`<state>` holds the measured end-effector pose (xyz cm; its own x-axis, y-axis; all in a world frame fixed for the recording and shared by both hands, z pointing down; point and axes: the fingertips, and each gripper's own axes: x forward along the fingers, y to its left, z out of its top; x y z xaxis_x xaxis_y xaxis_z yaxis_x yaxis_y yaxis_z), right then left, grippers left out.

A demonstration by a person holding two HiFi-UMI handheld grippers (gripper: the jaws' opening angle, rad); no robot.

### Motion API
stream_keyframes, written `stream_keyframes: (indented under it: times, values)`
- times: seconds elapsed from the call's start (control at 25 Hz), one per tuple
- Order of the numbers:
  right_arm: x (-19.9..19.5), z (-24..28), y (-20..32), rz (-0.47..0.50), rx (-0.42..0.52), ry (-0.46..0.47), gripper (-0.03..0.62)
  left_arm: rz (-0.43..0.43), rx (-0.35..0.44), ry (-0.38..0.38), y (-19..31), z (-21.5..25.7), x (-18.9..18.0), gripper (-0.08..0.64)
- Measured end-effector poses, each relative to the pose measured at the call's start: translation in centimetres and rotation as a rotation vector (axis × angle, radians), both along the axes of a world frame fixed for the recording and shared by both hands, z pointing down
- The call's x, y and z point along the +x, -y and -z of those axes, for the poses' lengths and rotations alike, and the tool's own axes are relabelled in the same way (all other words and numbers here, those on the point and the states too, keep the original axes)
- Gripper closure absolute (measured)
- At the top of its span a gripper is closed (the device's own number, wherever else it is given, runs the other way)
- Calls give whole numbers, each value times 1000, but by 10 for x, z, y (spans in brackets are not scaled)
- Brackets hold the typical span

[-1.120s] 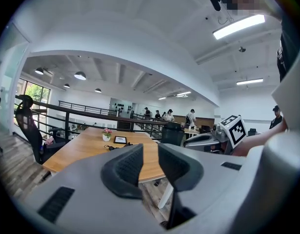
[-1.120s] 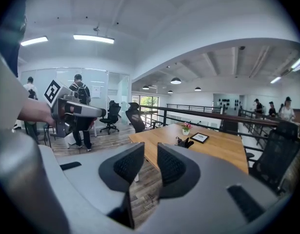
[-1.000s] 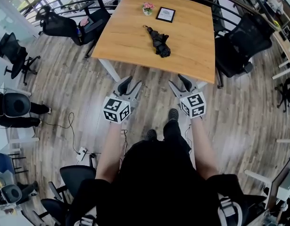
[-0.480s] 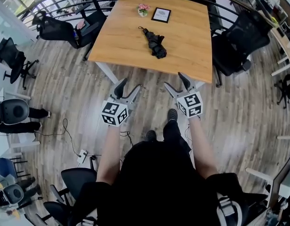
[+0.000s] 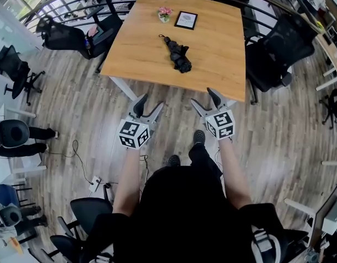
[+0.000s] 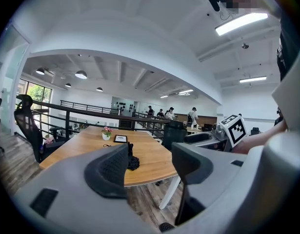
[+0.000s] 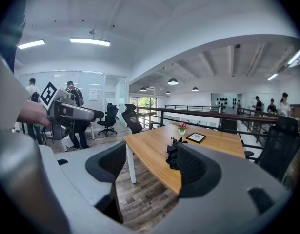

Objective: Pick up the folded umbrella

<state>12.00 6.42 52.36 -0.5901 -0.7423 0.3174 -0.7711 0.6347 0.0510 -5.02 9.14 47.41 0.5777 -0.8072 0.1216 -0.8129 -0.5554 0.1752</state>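
Left gripper (image 5: 149, 104): jaws spread wide, just been opening, nothing between them, touching nothing. It hangs over the wood floor (image 5: 75, 103), short of the near edge of the table (image 5: 141, 53). In the left gripper view, its left pad (image 6: 110, 172) covers most of the folded umbrella (image 6: 133, 162); only the bunched black end shows.

The folded umbrella lies flat mid-table, handle end toward the far side, well apart from both grippers. Behind it are a small flower pot (image 5: 164, 14) and a framed card (image 5: 186, 19); the print is too small to read.

Right gripper (image 5: 204, 97): jaws also released wide, just been opening, empty, off the table's near edge. Its right pad (image 7: 191, 169) hides part of the umbrella.
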Motion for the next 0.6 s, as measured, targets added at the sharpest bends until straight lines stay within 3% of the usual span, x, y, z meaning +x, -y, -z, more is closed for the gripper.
stream_keyframes:
  times: [0.6]
  values:
    - [22,-10,93,80,-28,16,259,76,-22,9,82,-9,30,279]
